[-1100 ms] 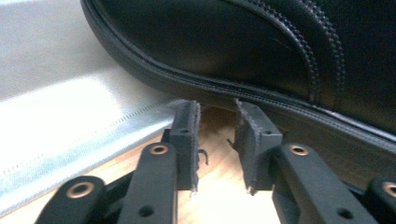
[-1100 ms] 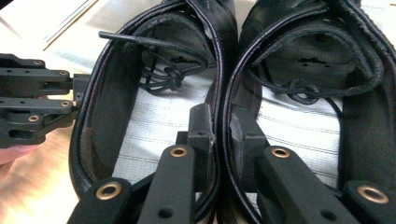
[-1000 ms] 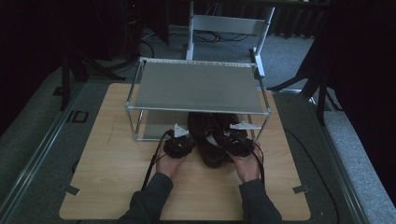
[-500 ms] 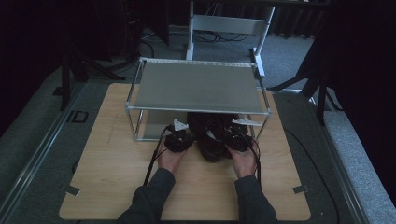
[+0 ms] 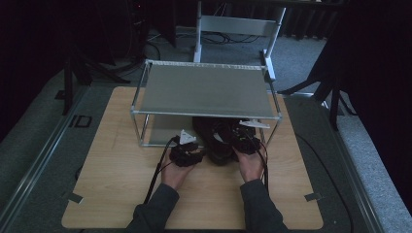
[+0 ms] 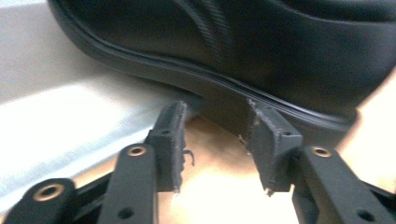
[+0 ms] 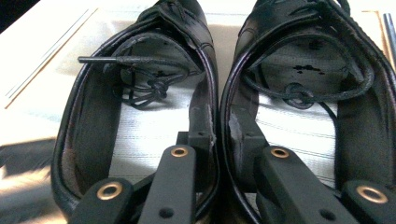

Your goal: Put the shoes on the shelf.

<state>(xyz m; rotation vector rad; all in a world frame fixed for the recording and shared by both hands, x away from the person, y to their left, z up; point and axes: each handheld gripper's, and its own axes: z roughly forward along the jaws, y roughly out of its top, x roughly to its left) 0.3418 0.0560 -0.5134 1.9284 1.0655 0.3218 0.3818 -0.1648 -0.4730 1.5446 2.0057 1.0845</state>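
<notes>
Now the right hand-held gripper (image 7: pixel 219 135) pinches both black shoes' (image 7: pixel 299 93) inner walls together, while the left hand-held gripper (image 6: pixel 215 140), jaws just opened, stands apart just before a heel

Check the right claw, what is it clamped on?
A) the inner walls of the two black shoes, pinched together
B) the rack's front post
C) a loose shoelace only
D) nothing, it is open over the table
A: in the right gripper view the right claw has one jaw inside each of the black shoes, pressing their adjoining walls together.
</notes>
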